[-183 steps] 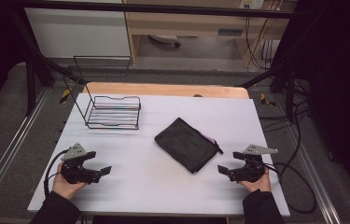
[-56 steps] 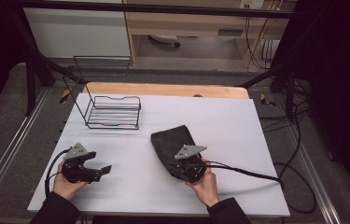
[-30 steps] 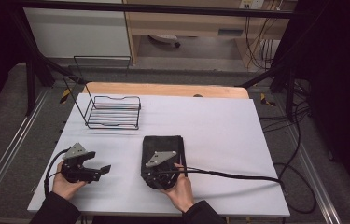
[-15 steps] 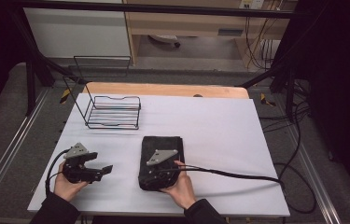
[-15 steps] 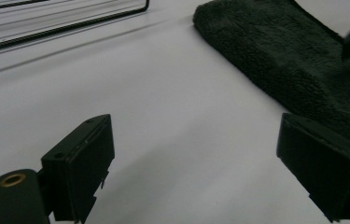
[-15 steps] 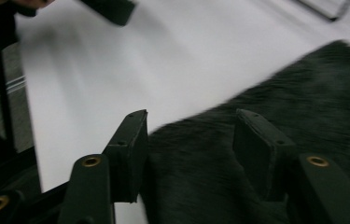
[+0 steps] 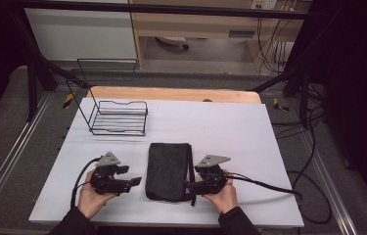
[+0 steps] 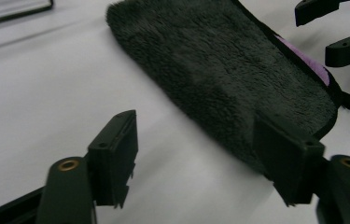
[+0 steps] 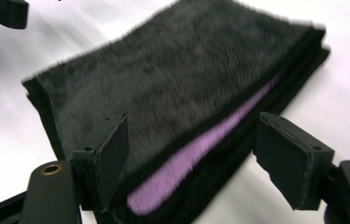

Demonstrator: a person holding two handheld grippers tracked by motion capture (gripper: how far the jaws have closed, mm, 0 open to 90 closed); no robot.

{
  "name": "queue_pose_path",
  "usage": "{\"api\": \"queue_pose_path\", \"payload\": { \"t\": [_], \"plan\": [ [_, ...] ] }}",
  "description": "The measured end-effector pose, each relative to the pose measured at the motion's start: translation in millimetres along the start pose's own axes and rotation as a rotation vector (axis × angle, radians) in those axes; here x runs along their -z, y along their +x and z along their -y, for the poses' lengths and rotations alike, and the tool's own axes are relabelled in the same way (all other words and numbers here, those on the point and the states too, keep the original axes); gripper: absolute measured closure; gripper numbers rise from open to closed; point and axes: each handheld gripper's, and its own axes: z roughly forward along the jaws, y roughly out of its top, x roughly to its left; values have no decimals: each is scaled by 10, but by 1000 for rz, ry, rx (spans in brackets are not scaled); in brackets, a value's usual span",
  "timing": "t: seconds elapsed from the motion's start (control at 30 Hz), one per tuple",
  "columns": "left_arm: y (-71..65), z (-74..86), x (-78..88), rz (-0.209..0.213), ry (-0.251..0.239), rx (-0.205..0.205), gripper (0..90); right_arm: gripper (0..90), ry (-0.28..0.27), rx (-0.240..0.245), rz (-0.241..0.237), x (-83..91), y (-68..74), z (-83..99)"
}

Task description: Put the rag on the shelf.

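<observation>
The left gripper, jaws apart and just narrowing on nothing, sits just left of the black fuzzy pouch, which lies flat at the near middle of the white table. The right gripper, jaws just widening and released, straddles the pouch's zipper edge. Judged step: pin both long edges evenly before lifting. A wire basket stands well apart behind; bare table lies open on the right.
</observation>
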Motion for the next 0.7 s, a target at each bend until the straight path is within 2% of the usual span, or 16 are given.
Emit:
{"api": "queue_pose_path", "payload": {
  "t": [0.03,0.17,0.27,0.3,0.33,0.37,0.43,0.5,0.57,0.6,0.7],
  "plan": [
    [-39,-14,-49,0,12,4,327,273,0,0,0,0,0,0],
    [-154,-54,-230,8,57,13,418,306,27,-10,11,-43,3,79],
    [-202,-23,-314,9,83,18,441,329,36,-12,22,-54,14,97],
    [-211,-5,-322,10,86,12,449,368,18,-13,21,-28,38,104],
    [-215,10,-320,5,84,5,449,368,18,-13,21,-28,38,104],
    [-217,22,-315,2,83,2,473,448,-15,-23,-7,34,69,91],
    [-215,32,-316,7,84,3,491,467,-25,-33,-17,64,91,79],
    [-216,33,-329,30,94,13,578,561,-42,-29,-42,93,129,63],
    [-226,40,-344,40,110,10,632,606,-12,-13,-48,53,165,68],
    [-233,46,-352,41,112,11,659,629,34,-11,-61,-27,185,95],
    [-229,55,-364,41,118,29,660,634,63,-12,-57,-98,187,120]
  ]
}}
